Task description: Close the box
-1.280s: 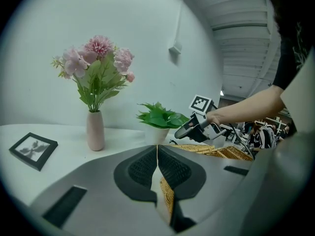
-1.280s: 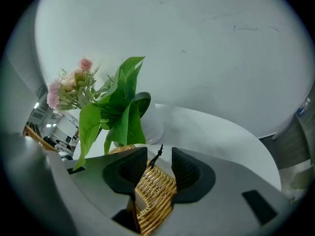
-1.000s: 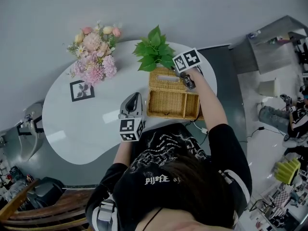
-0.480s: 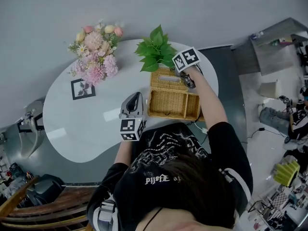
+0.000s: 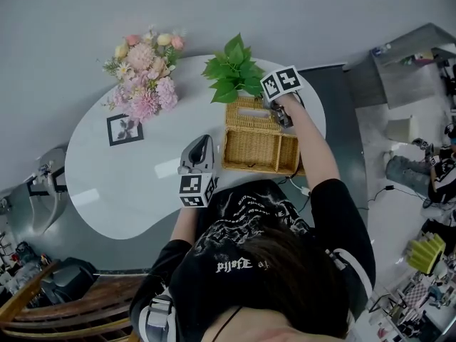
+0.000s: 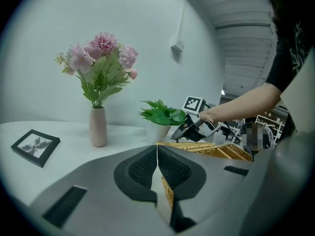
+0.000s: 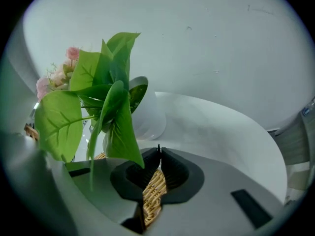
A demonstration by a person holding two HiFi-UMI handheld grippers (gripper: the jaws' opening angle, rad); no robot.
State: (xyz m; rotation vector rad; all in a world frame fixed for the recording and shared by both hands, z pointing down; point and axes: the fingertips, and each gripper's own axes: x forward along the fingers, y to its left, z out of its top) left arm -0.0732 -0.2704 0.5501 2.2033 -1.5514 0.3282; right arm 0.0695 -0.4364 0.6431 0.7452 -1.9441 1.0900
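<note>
Right gripper (image 7: 158,151), jaws spread a moment ago, has just been closing and now pinches the wicker lid (image 5: 246,111) at its right end, with the plant (image 7: 103,97) just ahead-left. Left gripper (image 6: 157,149) has its jaws pressed together, with the box (image 5: 256,148) just right of its tip.

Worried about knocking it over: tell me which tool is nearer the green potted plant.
Right. The right tool, jaws just closed on the wicker box's far edge, sits right beside the plant. The left tool is farther off, by the box's near left side.
</note>
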